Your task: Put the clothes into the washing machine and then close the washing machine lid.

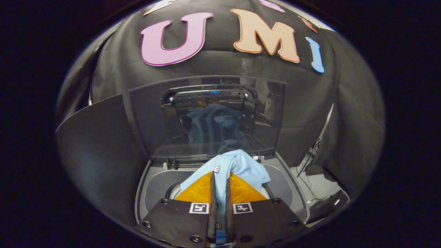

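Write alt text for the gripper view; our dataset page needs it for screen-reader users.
The gripper is shut on a light blue shirt, held above the open tub of a top-loading washing machine. The machine's clear lid stands raised beyond the fingers, reflecting the shirt.

Black cloth wall (344,113), draped and creased, forming the backdrop of the booth. Dark flat panel (96,144), standing upright at one side in front of the cloth. Black cables (311,155), hanging down along a pale strip at the other side. Pale floor (318,187) below the cables. Dark flat box-like item (327,205) lying on that floor, kind unclear.
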`<state>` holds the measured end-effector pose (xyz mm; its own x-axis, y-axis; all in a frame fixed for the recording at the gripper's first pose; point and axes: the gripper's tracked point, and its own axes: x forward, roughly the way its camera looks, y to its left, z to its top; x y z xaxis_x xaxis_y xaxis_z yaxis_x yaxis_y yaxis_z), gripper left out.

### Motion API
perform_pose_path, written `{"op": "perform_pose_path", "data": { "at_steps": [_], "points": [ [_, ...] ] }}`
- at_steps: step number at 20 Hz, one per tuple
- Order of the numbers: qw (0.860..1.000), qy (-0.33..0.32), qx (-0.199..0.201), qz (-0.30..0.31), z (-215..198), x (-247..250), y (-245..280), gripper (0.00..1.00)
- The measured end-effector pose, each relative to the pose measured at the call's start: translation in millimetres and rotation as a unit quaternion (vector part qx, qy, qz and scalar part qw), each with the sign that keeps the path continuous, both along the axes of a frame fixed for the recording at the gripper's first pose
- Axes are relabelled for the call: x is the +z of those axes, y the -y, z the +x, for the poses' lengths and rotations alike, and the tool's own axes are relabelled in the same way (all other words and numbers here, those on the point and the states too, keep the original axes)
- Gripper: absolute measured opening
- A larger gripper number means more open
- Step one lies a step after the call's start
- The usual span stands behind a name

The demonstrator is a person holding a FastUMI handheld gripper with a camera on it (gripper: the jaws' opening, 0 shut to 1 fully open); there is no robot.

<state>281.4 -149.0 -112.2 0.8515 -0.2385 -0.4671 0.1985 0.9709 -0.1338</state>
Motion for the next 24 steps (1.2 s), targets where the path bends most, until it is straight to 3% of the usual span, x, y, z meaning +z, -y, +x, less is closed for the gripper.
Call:
{"op": "perform_pose_path", "data": {
  "at_steps": [3, 8, 14, 24],
  "points": [
    [1.000, -0.002, -0.007, 0.011, -4, -6, 0, 0.16],
    [0.999, 0.015, 0.010, -0.027, -1, 12, -3, 0.99],
    [0.999, 0.029, -0.002, -0.042, -1, 31, -3, 0.99],
    [0.993, 0.087, 0.031, -0.077, 11, 87, -27, 0.99]
  ]
}}
